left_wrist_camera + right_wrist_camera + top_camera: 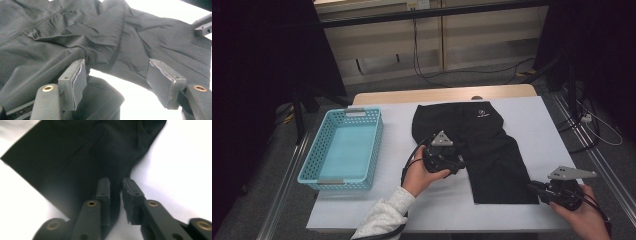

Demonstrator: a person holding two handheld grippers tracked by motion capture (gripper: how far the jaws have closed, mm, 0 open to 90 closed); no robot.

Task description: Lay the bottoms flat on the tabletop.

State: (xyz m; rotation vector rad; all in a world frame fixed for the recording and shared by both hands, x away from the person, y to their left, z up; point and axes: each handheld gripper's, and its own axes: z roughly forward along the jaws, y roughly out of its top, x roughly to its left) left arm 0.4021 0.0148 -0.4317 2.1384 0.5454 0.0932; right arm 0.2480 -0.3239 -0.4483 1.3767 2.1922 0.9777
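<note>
High view: the black shorts (482, 145) lie on the white table (537, 120), toward its right edge, probably spread for folding; a small white logo near the waistband is not readable. A blue basket (319, 150) waits at the left edge.

Left gripper view: the left gripper (117, 82) stands spread over the crumpled cloth, pinching nothing.

Right gripper view: the right gripper (116, 192) is nearly closed at the hem; a narrow gap shows.

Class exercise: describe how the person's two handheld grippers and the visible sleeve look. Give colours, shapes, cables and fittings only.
Both the left gripper and the right gripper are black, each topped by a grey three-cornered plate. A black cable loops from the left one. Their jaws are black bars with brass-coloured rivets and flat dark grey pads. The left arm wears a light grey sleeve.
</note>
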